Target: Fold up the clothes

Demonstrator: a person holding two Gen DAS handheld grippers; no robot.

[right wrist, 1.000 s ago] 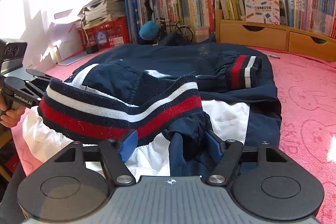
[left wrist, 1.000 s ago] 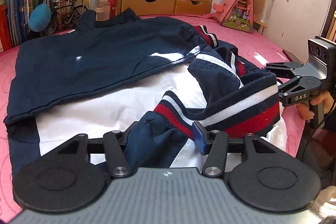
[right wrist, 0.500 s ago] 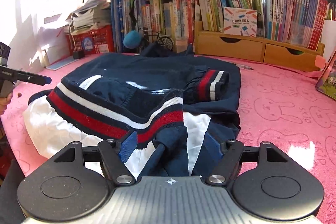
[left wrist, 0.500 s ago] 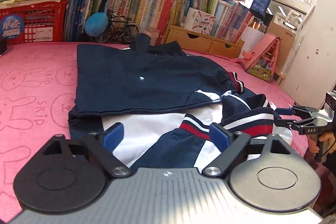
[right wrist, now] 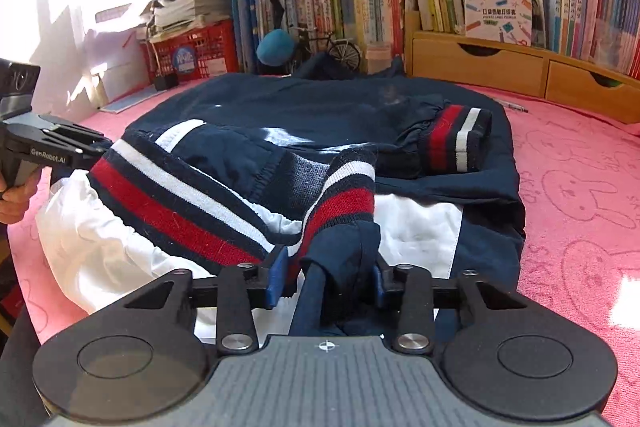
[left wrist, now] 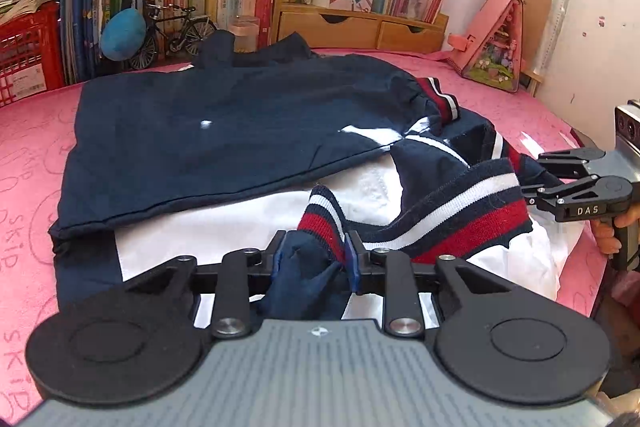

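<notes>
The soft, limp jacket [left wrist: 224, 131] is held at its striped hem [right wrist: 188, 203] by both claws, left [left wrist: 316, 259] and right [right wrist: 326, 277], each closed on bunched fabric

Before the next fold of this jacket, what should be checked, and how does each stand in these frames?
1. Left gripper shut on the jacket: ok.
2. Right gripper shut on the jacket: ok.
3. Striped hem stretched flat between the grippers: not ok, it sags and twists.
4. Far sleeve cuff tucked onto the body: ok.
5. White lining covered: not ok.
6. Pink tabletop free beside the jacket: ok.
</notes>
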